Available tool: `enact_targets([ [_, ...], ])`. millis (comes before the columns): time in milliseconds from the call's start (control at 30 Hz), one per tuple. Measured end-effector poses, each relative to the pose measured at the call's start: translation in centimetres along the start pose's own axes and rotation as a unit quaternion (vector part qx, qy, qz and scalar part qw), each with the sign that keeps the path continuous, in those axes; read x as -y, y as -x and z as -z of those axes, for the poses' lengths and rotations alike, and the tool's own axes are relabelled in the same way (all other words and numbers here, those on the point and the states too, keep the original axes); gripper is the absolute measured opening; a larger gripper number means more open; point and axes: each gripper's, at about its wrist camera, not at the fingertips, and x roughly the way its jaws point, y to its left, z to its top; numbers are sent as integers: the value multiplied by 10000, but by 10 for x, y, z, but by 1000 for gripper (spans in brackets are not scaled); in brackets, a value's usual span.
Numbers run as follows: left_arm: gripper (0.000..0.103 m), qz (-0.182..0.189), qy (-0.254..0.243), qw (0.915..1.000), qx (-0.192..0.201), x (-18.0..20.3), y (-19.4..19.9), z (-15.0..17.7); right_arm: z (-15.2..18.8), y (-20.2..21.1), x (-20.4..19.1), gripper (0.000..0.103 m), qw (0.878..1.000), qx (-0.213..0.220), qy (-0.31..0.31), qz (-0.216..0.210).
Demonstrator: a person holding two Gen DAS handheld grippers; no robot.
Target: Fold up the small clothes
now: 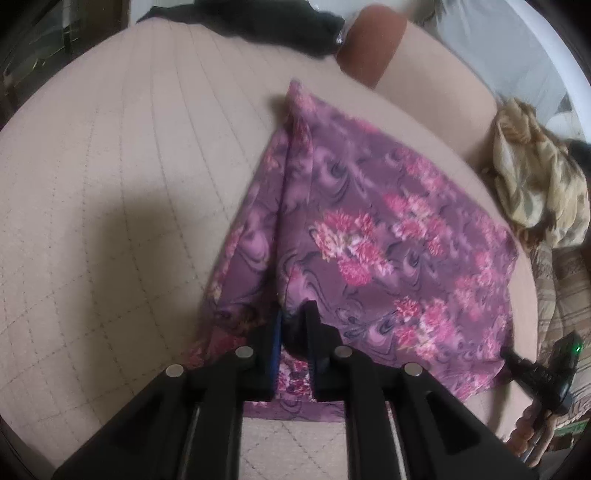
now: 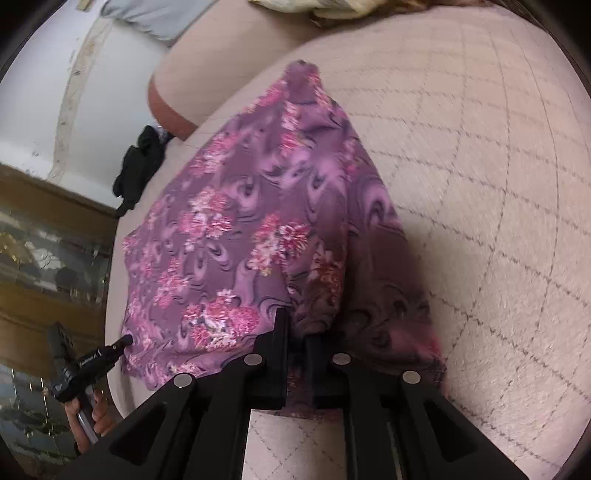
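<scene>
In the left wrist view the left gripper sits at 6 o'clock, its two black fingers drawn close with only a narrow gap, and a bunched edge of the purple floral cloth is pinched between them. A blue pad lines the inner face of the finger on the left of that view. From the grip the cloth spreads away toward 12 and 3 o'clock, lying on the quilted beige bed cover, with a raised fold running up to a pointed corner near 12 o'clock.

At 4 o'clock in the same view the right gripper appears small, its tip touching the cloth's far corner; how far its fingers stand apart cannot be read from there. The right wrist view settles it: the right gripper's fingers are nearly together at 6 o'clock, clamping a gathered fold of the cloth, whose shaded underside hangs toward 4 o'clock. The left gripper shows at 8 o'clock there, its tip against the cloth's edge, a hand around its handle.

Farther off in the left view, a crumpled yellowish fabric lies at 2 o'clock, a brown-ended bolster near 1 o'clock, and a dark garment at 12 o'clock on the bed's far edge
</scene>
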Motion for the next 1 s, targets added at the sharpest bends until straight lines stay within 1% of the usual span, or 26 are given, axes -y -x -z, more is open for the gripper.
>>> enact_targets([
  [33, 15, -77, 35, 10000, -3, -2, 0, 0, 1, 1, 0, 14, 10000, 16, 33, 25],
  [67, 22, -143, 62, 9999, -28, -4, 0, 1, 2, 0, 1, 14, 10000, 15, 29, 50],
  [100, 26, -173, 115, 9998, -51, -7, 2, 1, 3, 1, 4, 14, 10000, 13, -10, 17],
  [133, 26, -169, 208, 9996, 10, -10, 8, 1, 4, 2, 6, 14, 10000, 12, -62, -28],
  [200, 31, -285, 278, 9988, 288, -15, 24, 1, 9, 10, 8, 20, 10000, 42, -50, 19],
  [233, 45, -446, 234, 9975, 499, -15, 34, 2, 13, 15, 6, 30, 9999, 115, 1, 120],
  [267, 59, -609, 198, 9956, 681, -14, 41, 3, 16, 20, 5, 42, 9997, 174, 40, 171],
  [300, 63, -689, 192, 9945, 761, -14, 43, 4, 20, 22, 0, 49, 9994, 256, 70, 203],
  [333, 64, -739, 180, 9940, 788, -13, 43, 4, 26, 27, -3, 56, 9992, 340, 100, 196],
  [367, 64, -718, 156, 9946, 733, -12, 42, 4, 33, 30, -5, 59, 9989, 414, 130, 194],
  [400, 64, -675, 123, 9954, 666, -10, 40, 5, 38, 33, -7, 60, 9986, 453, 167, 219],
  [467, 64, -693, 30, 9953, 670, -7, 41, 7, 48, 36, -15, 65, 9975, 532, 307, 354],
  [567, 64, -808, -247, 9927, 863, 1, 46, 11, 57, 42, -26, 72, 9953, 685, 489, 484],
  [633, 64, -809, -290, 9921, 910, 2, 46, 10, 61, 44, -31, 75, 9937, 787, 585, 552],
  [700, 64, -787, -247, 9929, 860, 1, 44, 8, 63, 45, -39, 78, 9903, 903, 751, 747],
  [833, 64, -735, -179, 9939, 806, 0, 41, 6, 71, 49, -54, 86, 9799, 1188, 1154, 1110],
  [1000, 64, -743, -306, 9932, 842, 7, 40, 6, 78, 54, -66, 90, 9713, 1500, 1324, 1286],
])
